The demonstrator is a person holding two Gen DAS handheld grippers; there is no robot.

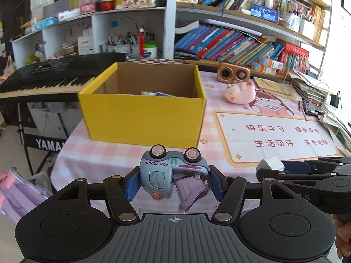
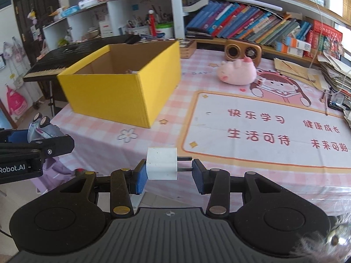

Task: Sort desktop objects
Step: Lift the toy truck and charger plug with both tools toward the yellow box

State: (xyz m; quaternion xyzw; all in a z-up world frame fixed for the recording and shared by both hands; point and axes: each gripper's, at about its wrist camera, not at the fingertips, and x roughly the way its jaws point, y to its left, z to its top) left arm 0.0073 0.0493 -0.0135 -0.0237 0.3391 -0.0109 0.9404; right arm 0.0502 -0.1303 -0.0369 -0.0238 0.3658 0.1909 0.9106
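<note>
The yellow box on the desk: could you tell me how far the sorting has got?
Done: the yellow box already holds a few small items. In hand: the left gripper grips a toy truck; the right gripper clamps a white charger. Left: the pink plush and wooden speaker remain on the desk.

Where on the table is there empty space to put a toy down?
The printed mat is bare between the yellow box and the paper stacks. The checked cloth in front of the box is free too. It is crowded at the back by the pink plush pig and the wooden speaker.
</note>
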